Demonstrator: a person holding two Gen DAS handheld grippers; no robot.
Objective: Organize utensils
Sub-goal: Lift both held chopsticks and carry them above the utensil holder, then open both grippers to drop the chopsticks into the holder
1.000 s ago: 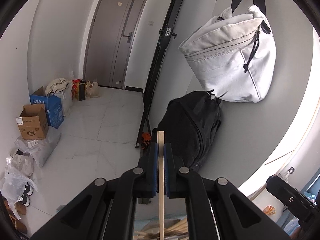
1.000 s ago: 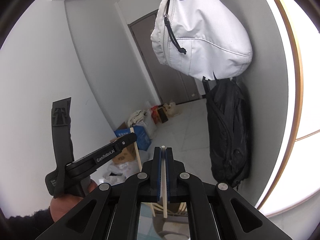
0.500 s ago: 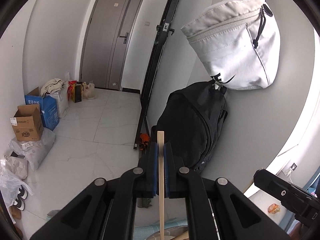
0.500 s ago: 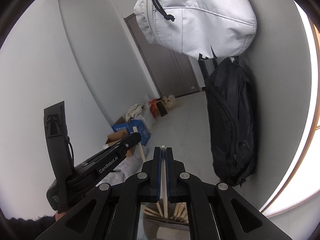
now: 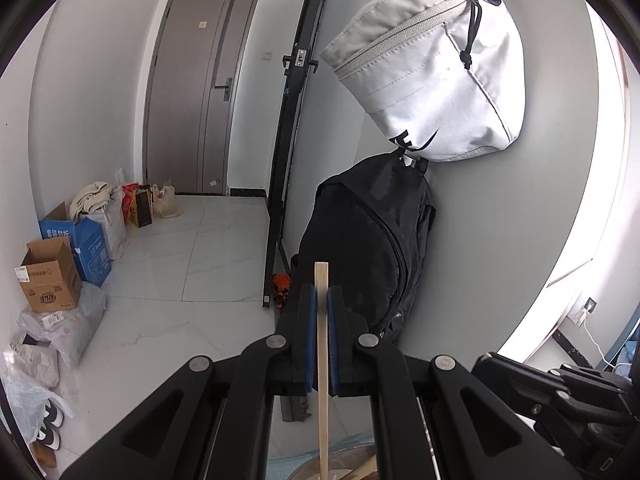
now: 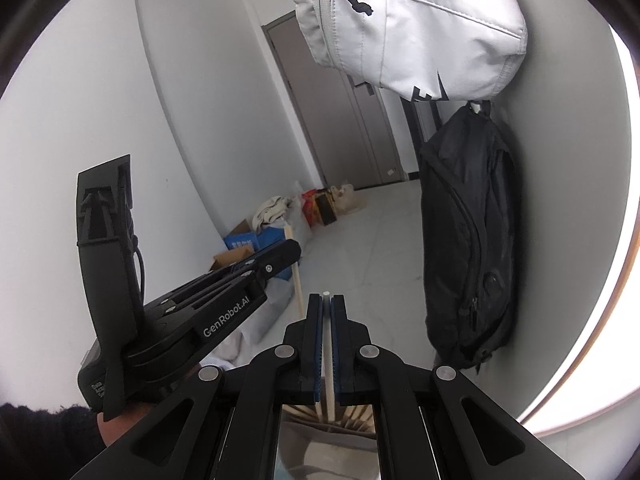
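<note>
**Both claws pinching a chopstick above the holder**

While both grippers point up at the hallway wall, each one already has a stick, so work from that. Left first: your left gripper [image 5: 319,300] is clamped on a flat wooden chopstick [image 5: 322,380], jaws tight on either side of it, square tip sticking out past the pads, shaft running straight down toward a round container [image 5: 348,465] at the bottom edge of the left wrist view. Only its rim shows; one or two more sticks seem to lie in it, count unclear.

Handling, as a judgement: light, stiff, thin, smooth wood. It pivots easily in a two-pad pinch, so hold near the upper third as you do now, and don't squeeze harder; it won't break but may twist.

Right side: your right gripper [image 6: 327,300] is closed on a paler chopstick [image 6: 328,376], only the tip peeking above the pads. Below it sits the holder [image 6: 320,446], pale-walled, with several wooden sticks [image 6: 352,416] fanned against its rim. Whether your held stick's lower end is inside or just above it, can't tell.

Same view also catches the left gripper [image 6: 294,250] from the side, stick [image 6: 295,276] hanging down from it, just beside the right claw, not touching.

Background: white bag, black backpack, both on the wall.
</note>
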